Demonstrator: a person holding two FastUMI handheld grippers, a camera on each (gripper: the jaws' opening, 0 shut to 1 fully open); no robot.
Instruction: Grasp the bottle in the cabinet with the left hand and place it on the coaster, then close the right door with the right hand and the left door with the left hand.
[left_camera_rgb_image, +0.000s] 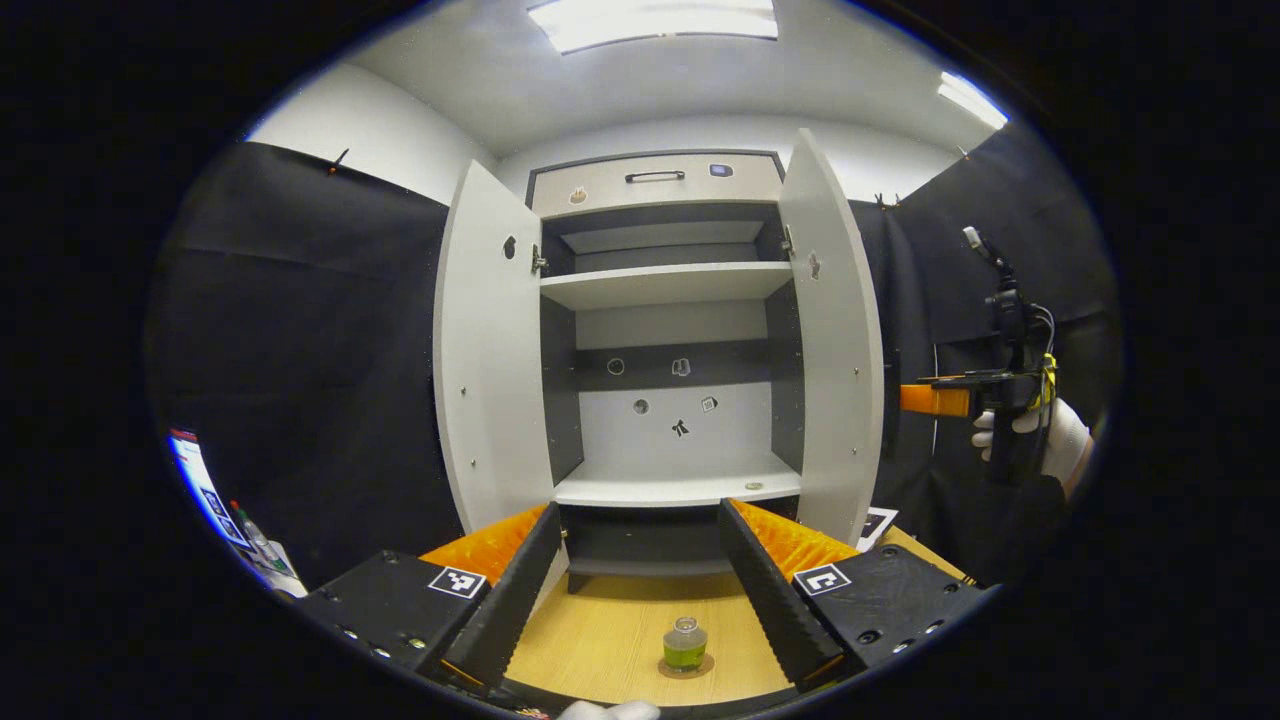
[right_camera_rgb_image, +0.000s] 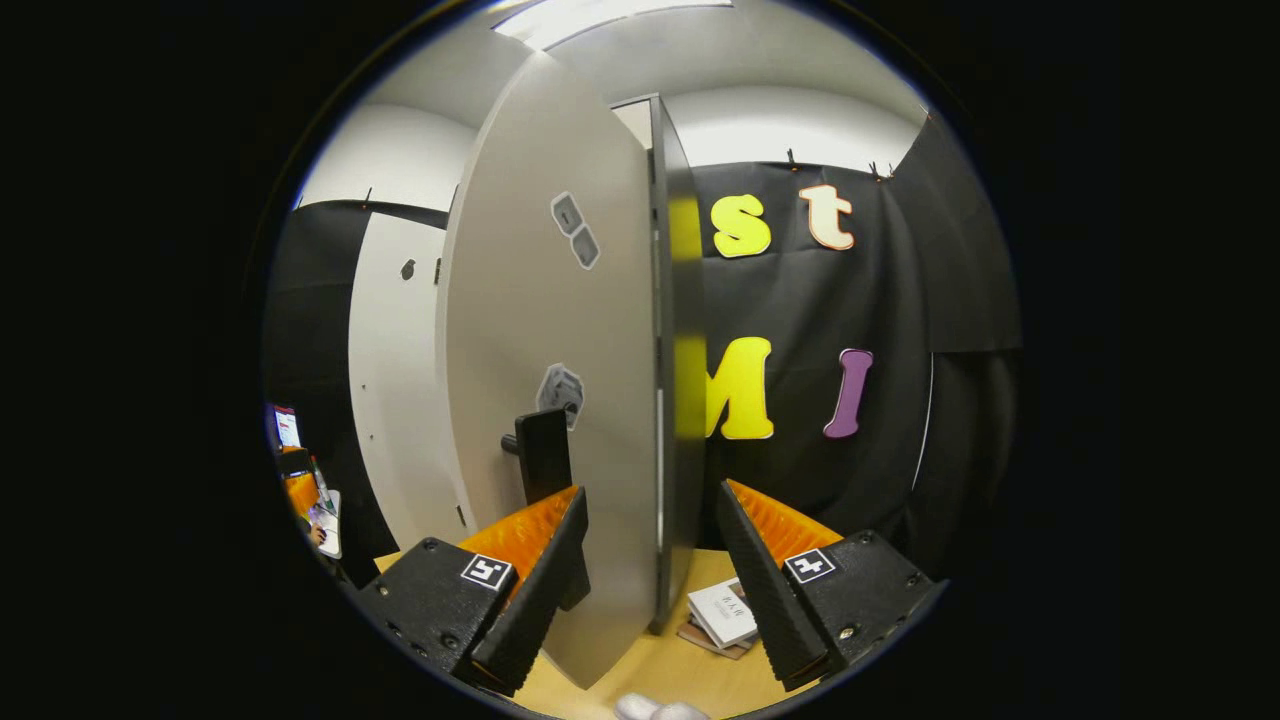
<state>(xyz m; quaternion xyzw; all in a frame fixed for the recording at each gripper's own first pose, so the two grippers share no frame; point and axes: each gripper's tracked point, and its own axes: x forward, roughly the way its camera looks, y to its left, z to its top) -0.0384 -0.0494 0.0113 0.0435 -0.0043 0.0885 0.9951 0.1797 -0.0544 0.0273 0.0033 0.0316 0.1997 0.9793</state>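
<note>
The bottle (left_camera_rgb_image: 685, 643) is seen upright on the coaster (left_camera_rgb_image: 686, 667) on the surface (left_camera_rgb_image: 600, 640), between the spread fingers of the empty left gripper (left_camera_rgb_image: 640, 590). The right door (right_camera_rgb_image: 560, 400) is presented edge-on between the wide-open fingers of the right gripper (right_camera_rgb_image: 650, 585), nothing held. The next push is judged to fall to this nearer gripper, leftward toward the cabinet (left_camera_rgb_image: 665, 290).

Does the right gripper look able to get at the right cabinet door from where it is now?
Probably yes. In the right gripper view the right gripper is open, with the right door's free edge between its fingers, and nothing stands in between. The bottle already stands on the coaster.
</note>
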